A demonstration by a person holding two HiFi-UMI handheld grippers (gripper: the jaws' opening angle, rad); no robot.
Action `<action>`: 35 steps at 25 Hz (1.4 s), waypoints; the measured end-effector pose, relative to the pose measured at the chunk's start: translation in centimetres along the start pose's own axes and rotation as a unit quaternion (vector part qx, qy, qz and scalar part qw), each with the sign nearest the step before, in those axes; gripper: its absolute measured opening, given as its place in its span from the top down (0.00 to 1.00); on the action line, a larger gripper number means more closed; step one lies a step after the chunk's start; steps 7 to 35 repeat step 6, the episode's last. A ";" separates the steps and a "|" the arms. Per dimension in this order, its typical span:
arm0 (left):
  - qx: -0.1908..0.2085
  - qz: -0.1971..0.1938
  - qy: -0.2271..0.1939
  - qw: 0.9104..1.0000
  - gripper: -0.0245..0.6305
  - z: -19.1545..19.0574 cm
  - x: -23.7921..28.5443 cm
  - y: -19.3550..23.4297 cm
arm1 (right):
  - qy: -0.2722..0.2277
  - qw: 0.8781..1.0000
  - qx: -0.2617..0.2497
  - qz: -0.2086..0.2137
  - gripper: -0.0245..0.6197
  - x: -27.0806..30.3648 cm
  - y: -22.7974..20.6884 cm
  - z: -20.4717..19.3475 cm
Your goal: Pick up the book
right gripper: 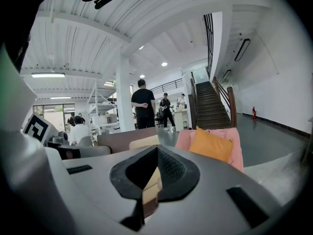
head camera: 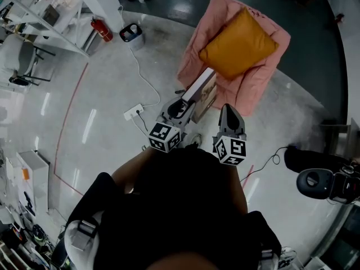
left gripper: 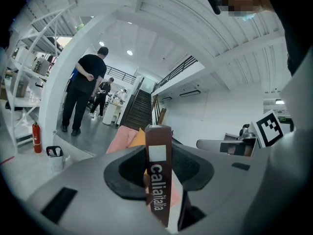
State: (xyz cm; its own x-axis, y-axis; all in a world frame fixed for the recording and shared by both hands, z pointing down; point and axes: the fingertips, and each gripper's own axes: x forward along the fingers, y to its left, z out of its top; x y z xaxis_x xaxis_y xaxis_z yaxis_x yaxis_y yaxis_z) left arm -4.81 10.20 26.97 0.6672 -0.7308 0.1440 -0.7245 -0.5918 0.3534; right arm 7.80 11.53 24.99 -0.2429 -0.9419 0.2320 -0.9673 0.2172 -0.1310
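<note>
Standing upright (spine rearward), the book sits clamped between the left gripper jaws; right gripper closed, empty.

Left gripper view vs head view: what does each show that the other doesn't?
Only the left gripper view: the lettering on the book's spine, a person in black standing with their back turned, and the stairs.
Only the head view: the power strip on the floor and the top of the cushion.
Both: the book clamped in the left gripper, the pink chair, the extinguisher and the bin.
</note>
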 end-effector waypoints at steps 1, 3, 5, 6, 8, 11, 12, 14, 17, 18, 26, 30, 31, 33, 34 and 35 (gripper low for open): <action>0.000 0.000 0.000 1.000 0.73 0.0 0.0 0.0 | 0.000 1.000 0.000 0.000 0.96 0.0 0.0 0.0; 0.001 0.000 0.002 1.000 0.73 -0.1 0.0 0.0 | 0.000 1.000 -0.001 0.001 0.96 0.0 0.1 0.0; 0.001 0.000 0.004 1.000 0.73 -0.2 -0.1 0.0 | 0.000 1.000 -0.003 0.002 0.96 0.0 0.3 0.0; 0.000 0.001 0.004 1.000 0.73 -0.3 -0.2 0.0 | 0.000 1.000 -0.003 0.003 0.96 0.0 0.3 0.0; 0.000 0.001 0.004 1.000 0.73 -0.3 -0.2 0.0 | 0.000 1.000 -0.003 0.003 0.96 0.0 0.3 0.0; 0.000 0.001 0.004 1.000 0.73 -0.3 -0.2 0.0 | 0.000 1.000 -0.003 0.003 0.96 0.0 0.3 0.0; 0.000 0.001 0.004 1.000 0.73 -0.3 -0.2 0.0 | 0.000 1.000 -0.003 0.003 0.96 0.0 0.3 0.0; 0.000 0.001 0.004 1.000 0.73 -0.3 -0.2 0.0 | 0.000 1.000 -0.003 0.003 0.96 0.0 0.3 0.0; 0.000 0.001 0.004 1.000 0.73 -0.3 -0.2 0.0 | 0.000 1.000 -0.003 0.003 0.96 0.0 0.3 0.0; 0.000 0.001 0.004 1.000 0.73 -0.3 -0.2 0.0 | 0.000 1.000 -0.003 0.003 0.96 0.0 0.3 0.0; 0.000 0.001 0.004 1.000 0.73 -0.3 -0.2 0.0 | 0.000 1.000 -0.003 0.003 0.96 0.0 0.3 0.0; 0.000 0.001 0.004 1.000 0.73 -0.3 -0.2 0.0 | 0.000 1.000 -0.003 0.003 0.96 0.0 0.3 0.0; 0.000 0.001 0.004 1.000 0.73 -0.3 -0.2 0.0 | 0.000 1.000 -0.003 0.003 0.96 0.0 0.3 0.0; 0.000 0.001 0.004 1.000 0.73 -0.3 -0.2 0.0 | 0.000 1.000 -0.003 0.003 0.96 0.0 0.3 0.0; 0.000 0.001 0.004 1.000 0.73 -0.3 -0.2 0.0 | 0.000 1.000 -0.003 0.003 0.96 0.0 0.3 0.0; 0.000 0.001 0.004 1.000 0.73 -0.3 -0.2 0.0 | 0.000 1.000 -0.003 0.003 0.96 0.0 0.3 0.0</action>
